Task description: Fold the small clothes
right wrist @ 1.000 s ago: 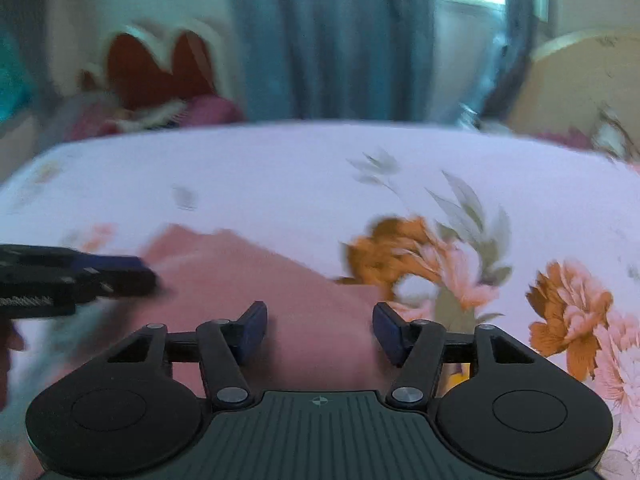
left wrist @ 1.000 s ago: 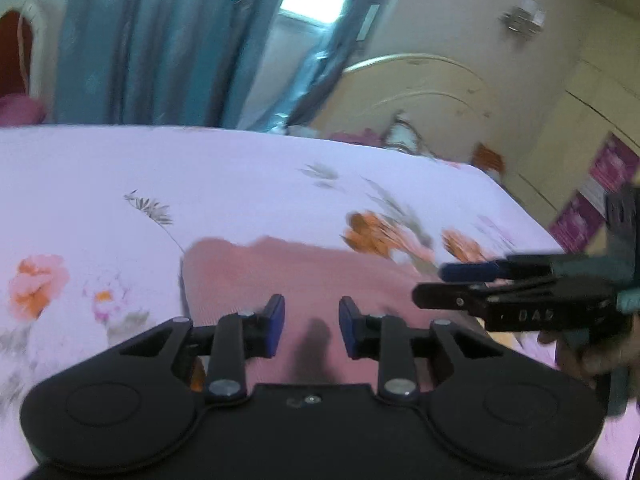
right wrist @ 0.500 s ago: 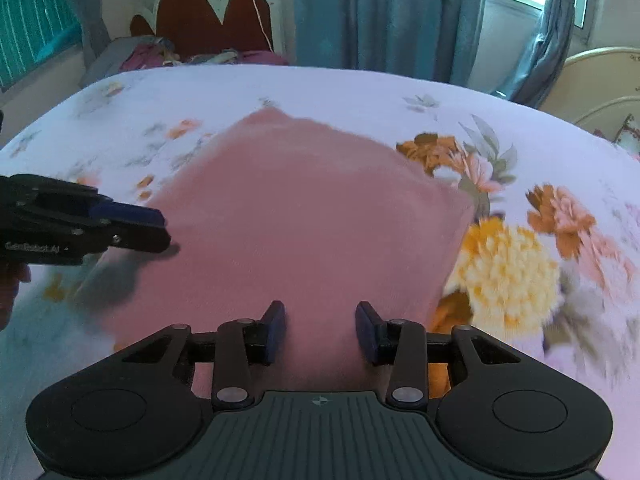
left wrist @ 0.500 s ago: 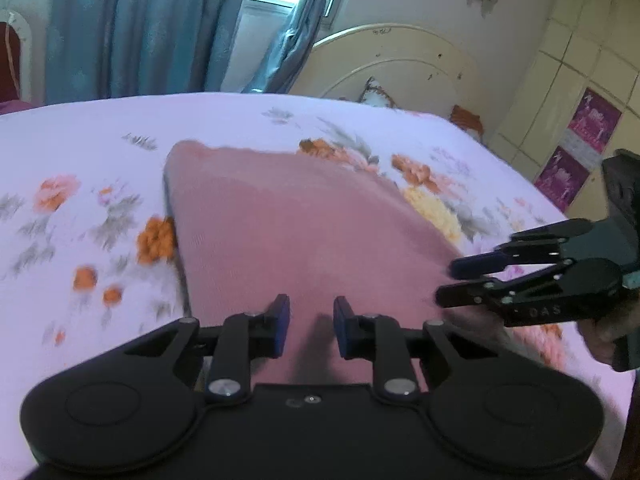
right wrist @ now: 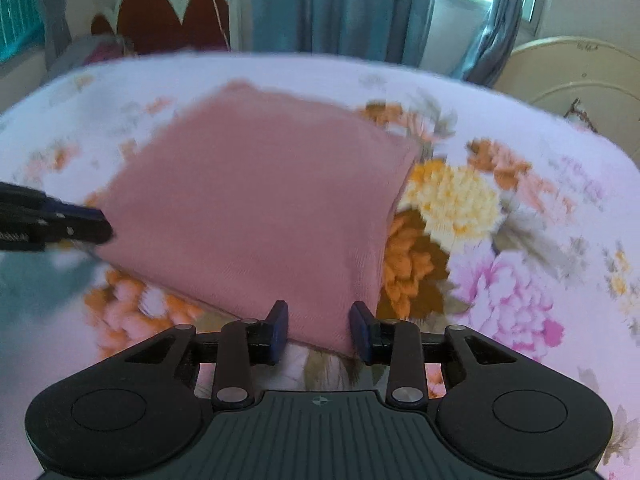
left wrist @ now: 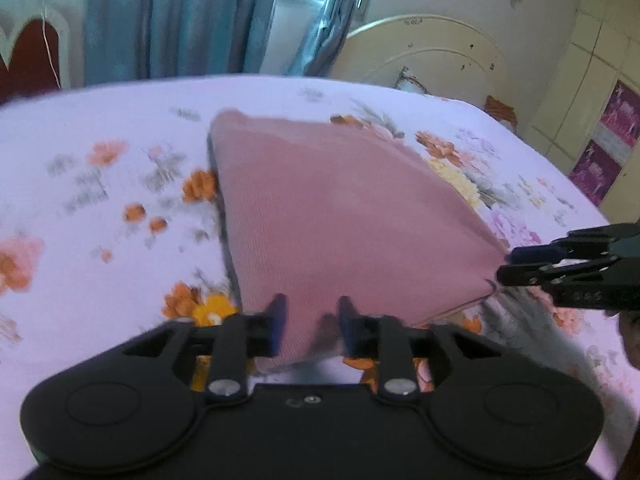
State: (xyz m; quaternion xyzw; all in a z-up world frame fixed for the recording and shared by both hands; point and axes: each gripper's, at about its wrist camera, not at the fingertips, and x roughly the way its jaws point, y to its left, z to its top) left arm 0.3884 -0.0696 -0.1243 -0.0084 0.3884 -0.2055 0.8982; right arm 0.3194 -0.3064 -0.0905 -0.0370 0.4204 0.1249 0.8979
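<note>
Pink cloth [left wrist: 344, 208] lies flat on the floral bedsheet [left wrist: 100, 264], its near edge reaching both grippers. Left gripper [left wrist: 312, 326]: jaws narrowly apart, having just been opening, with the cloth's near-left corner between the blue pads [left wrist: 278, 324]; whether the pads press it cannot be told. Right gripper [right wrist: 319, 330]: jaws narrowly apart, having just been closing, with the near-right corner between its pads [right wrist: 279, 328]; contact likewise unclear. Each gripper appears at the other view's edge, tips at the cloth's corner.

Floral bed [left wrist: 100, 280] bears pink garment [left wrist: 344, 216] (folded flat).
</note>
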